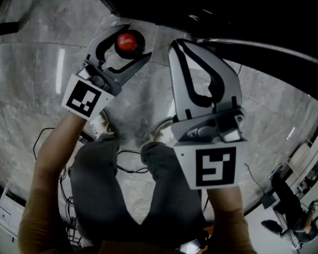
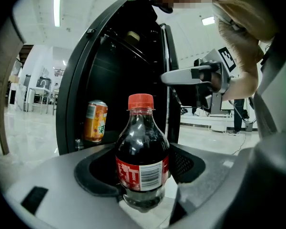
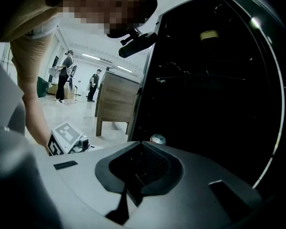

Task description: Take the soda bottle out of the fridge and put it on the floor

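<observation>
Soda bottle (image 2: 142, 156): upright, long axis vertical, clamped at the label by the left hand-held gripper (image 1: 138, 42). It is clear of the fridge (image 2: 109, 70), with the floor (image 1: 32, 89) directly beneath. Right hand-held gripper (image 3: 142, 149): closed, empty, alongside.

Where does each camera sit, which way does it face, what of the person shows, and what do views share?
Head view: on the head, facing steeply down at the floor; forearms, legs, left gripper and right gripper show.
Left gripper view: on that gripper, facing along its fingers at the soda bottle and open fridge; the right arm shows.
Right gripper view: on that gripper, facing into the fridge; the left arm shows.
Shared: head and left gripper views show the soda bottle; each gripper view shows the other gripper.
</observation>
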Demonstrator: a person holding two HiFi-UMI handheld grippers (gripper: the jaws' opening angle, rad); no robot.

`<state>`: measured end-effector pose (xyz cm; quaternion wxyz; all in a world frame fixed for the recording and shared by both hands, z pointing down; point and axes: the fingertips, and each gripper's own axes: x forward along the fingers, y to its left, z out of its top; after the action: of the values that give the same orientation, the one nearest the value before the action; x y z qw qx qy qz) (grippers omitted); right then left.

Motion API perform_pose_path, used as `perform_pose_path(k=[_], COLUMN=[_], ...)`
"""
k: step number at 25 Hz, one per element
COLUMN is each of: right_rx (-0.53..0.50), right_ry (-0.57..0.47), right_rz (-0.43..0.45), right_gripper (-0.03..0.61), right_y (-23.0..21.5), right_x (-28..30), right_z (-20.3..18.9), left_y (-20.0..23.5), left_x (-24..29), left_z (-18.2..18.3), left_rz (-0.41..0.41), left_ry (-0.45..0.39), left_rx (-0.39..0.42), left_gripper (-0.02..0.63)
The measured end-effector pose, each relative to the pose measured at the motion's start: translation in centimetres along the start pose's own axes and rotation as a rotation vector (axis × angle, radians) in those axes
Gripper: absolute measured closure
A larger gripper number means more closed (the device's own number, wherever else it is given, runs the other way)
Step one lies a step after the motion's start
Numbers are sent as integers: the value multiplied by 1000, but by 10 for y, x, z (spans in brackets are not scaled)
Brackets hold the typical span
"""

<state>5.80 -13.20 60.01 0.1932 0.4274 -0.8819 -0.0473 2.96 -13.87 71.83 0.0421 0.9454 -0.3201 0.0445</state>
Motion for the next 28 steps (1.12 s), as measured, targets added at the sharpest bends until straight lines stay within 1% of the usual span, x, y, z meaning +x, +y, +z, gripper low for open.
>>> perform_pose_path(k=[2, 5, 8, 10, 12, 16, 19, 22, 24, 28], right_rx=[-16, -49, -55, -51, -41, -36, -61, -101, -112, -117], right_ry=[-13, -31, -54, -77, -99, -146, -159, -158, -165, -172], right_rz=[5, 12, 10, 10, 19, 45, 90, 131, 141, 142], right_gripper=[575, 575, 575, 575, 575, 575, 575, 575, 575, 575], right_y=[0, -3, -6, -6, -5, 4, 18, 31, 34, 34], right_x=[5, 12, 16, 2, -24, -51, -54, -49, -46, -43], right_z=[-2, -8, -8, 3, 23, 49, 59, 57, 57, 56], left_y=[0, 1, 2, -10, -35, -65, -73, -71, -68, -65], left_x=[0, 4, 5, -1, -12, -24, -30, -32, -31, -26], left_z=[-12, -30, -36, -26, -8, 7, 7, -8, -17, -39], left_rz=[15, 6, -3, -17, -29, -43, -52, -37, -29, -42], left_ry=[-4, 9, 15, 36, 63, 78, 73, 74, 70, 91], left_rx=[-26, 4, 28, 71, 107, 135, 129, 81, 58, 67], left_gripper=[307, 307, 307, 307, 307, 307, 307, 307, 307, 307])
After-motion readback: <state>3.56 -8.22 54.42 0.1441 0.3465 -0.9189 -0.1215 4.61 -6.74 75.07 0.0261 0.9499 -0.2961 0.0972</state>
